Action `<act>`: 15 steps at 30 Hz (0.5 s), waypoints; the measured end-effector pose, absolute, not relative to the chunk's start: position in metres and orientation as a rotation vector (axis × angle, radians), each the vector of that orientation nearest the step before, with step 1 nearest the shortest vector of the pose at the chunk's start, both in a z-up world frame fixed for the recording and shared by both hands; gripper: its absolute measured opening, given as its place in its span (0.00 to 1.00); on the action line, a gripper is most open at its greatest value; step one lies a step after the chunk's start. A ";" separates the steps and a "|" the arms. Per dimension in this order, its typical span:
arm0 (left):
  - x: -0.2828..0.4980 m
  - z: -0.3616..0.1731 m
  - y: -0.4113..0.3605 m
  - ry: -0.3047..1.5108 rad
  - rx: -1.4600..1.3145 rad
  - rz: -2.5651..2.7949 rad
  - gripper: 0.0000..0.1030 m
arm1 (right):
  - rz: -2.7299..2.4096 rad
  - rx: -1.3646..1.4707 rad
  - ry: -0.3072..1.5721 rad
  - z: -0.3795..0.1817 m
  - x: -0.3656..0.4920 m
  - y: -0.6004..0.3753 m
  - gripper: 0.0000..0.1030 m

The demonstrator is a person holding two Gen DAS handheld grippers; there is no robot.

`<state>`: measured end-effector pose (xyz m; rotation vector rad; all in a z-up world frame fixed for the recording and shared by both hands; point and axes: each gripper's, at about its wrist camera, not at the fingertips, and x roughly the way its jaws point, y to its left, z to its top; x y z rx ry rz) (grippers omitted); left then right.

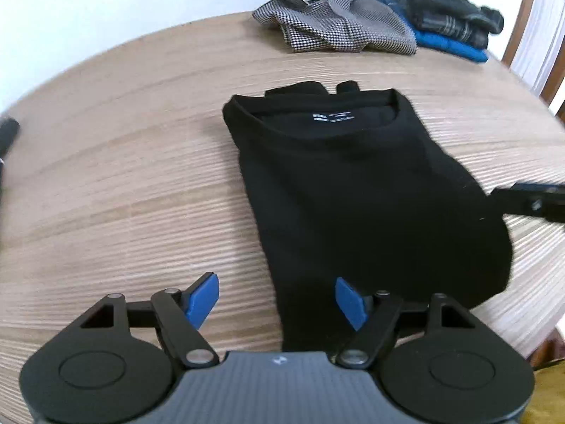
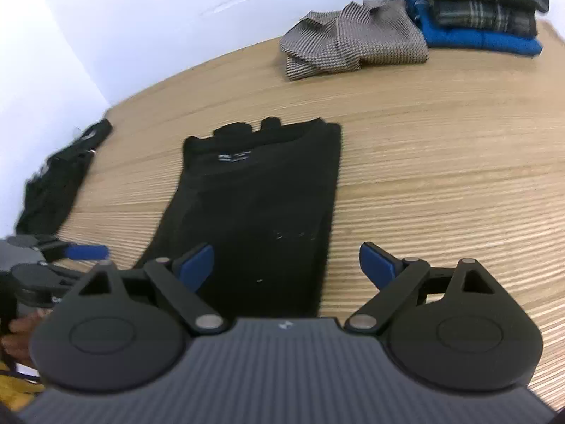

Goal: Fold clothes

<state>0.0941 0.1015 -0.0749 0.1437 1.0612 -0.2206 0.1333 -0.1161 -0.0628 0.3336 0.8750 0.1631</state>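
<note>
Your left gripper point(image 1: 277, 300) hangs low in the left wrist frame with its blue pads spread wide and nothing between them, its right pad over the near left edge of the black T-shirt point(image 1: 356, 190). The shirt lies folded into a long strip on the wooden table point(image 1: 123, 176), collar and white neck label toward the top of the frame, its near end running down out of sight behind the gripper body. In the right wrist view your right gripper point(image 2: 286, 265) is likewise wide open and empty, its left pad above the shirt's near portion and its right pad above bare wood. At the upper right of both frames sits a houndstooth garment point(image 1: 339, 28), loosely folded, and just beside it a stack of folded clothes point(image 2: 483, 14): dark and plaid pieces atop a blue one. A second dark garment point(image 2: 56, 183) lies crumpled at the left edge of the right wrist frame, well apart from the shirt. The left gripper shows again at that frame's lower left, a hand point(image 2: 17, 335) partly visible behind it.
</note>
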 end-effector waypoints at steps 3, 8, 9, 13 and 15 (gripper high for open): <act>0.094 -0.075 0.107 1.065 0.100 -0.252 0.73 | 0.177 0.358 0.889 -0.066 0.133 -0.115 0.89; 0.112 -0.083 0.115 1.072 0.013 -0.309 0.73 | 0.145 0.440 0.903 -0.078 0.140 -0.121 0.89; 0.118 -0.086 0.117 1.082 -0.015 -0.323 0.73 | 0.137 0.458 0.906 -0.081 0.141 -0.122 0.89; 0.142 -0.105 0.119 1.127 -0.110 -0.364 0.73 | 0.130 0.536 0.929 -0.096 0.153 -0.122 0.89; 0.149 -0.114 0.119 1.137 -0.136 -0.368 0.74 | 0.129 0.538 0.939 -0.104 0.158 -0.116 0.89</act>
